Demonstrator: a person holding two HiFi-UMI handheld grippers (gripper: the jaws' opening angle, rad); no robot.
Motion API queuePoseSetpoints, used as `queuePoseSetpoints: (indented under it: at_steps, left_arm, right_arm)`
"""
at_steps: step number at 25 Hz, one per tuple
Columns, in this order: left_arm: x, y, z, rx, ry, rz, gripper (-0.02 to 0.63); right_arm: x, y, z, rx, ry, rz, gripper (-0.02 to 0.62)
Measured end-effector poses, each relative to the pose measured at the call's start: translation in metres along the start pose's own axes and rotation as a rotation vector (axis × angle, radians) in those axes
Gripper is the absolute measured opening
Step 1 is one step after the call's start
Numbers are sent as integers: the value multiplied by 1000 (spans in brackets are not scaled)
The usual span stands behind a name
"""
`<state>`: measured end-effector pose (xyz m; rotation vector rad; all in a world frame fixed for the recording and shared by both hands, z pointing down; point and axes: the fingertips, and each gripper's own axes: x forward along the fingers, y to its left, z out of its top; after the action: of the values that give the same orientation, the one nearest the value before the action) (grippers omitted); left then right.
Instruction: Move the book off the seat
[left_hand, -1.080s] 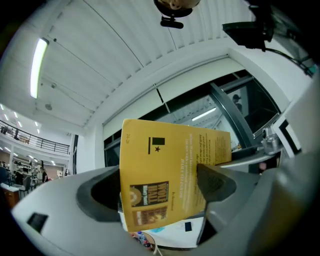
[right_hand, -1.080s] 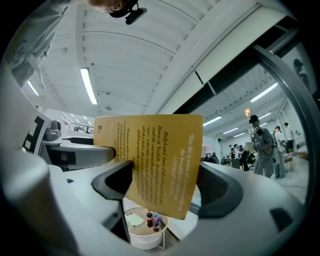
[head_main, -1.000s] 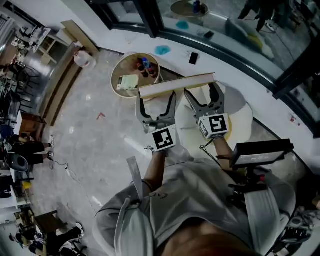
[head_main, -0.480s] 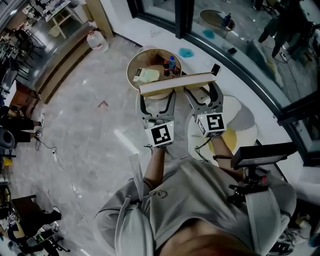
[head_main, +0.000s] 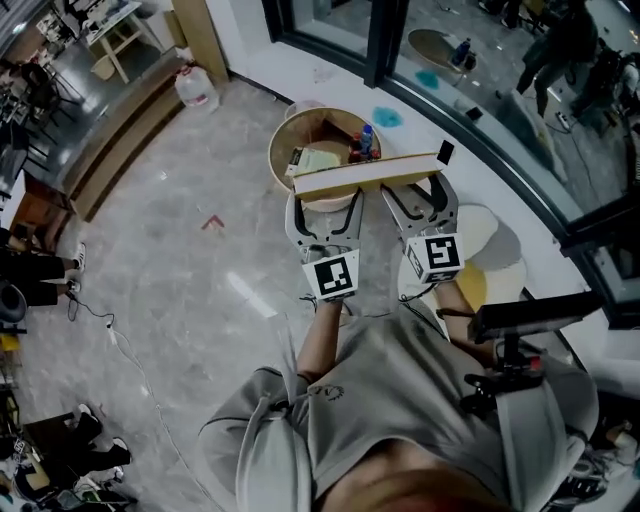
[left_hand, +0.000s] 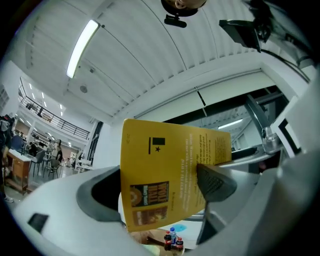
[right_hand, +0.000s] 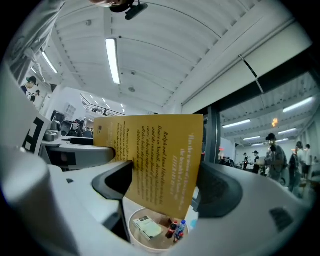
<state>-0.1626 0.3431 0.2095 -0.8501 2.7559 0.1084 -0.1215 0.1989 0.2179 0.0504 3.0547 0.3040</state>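
Observation:
A yellow-covered book (head_main: 365, 171) is held level and edge-on between both grippers, above the near rim of a round wooden table (head_main: 276, 150). My left gripper (head_main: 325, 195) is shut on its left part, my right gripper (head_main: 418, 188) on its right part. In the left gripper view the yellow back cover (left_hand: 165, 170) stands clamped between the jaws of the left gripper (left_hand: 165, 192). The right gripper view shows the cover (right_hand: 157, 155) pinched in the right gripper (right_hand: 165, 187). The round cream seat (head_main: 497, 228) lies to the right, below the right gripper, with nothing on it.
On the round table stand small bottles (head_main: 362, 146) and a pale green booklet (head_main: 318, 160). A window sill with a dark phone (head_main: 445, 152) runs behind. A water jug (head_main: 197, 88) stands far left on the marble floor. A camera rig (head_main: 530, 315) hangs at the person's right.
Both grippers have carried the book leftward from above the seat to over the round table's near rim. The seat has slid to the right of the view. Both grips held.

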Motion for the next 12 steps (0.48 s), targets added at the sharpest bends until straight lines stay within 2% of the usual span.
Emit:
queuePoseSetpoints:
  at_steps: [3,6,9,12]
  left_arm:
    - [10,5,-9,-18,-9,-29,468]
    - [16,13,-21,-36,37,-35,468]
    - [27,24,-33,-25,76,-14,468]
    - [49,50,-38,15,74,35,468]
  right_arm:
    - [6,-1,-9,18,25,-32,385]
    - [18,2,-19,27,49,-28,385]
    - [39,2,-27,39,54,-7,385]
    - [78,8,-31,65,37,44,385]
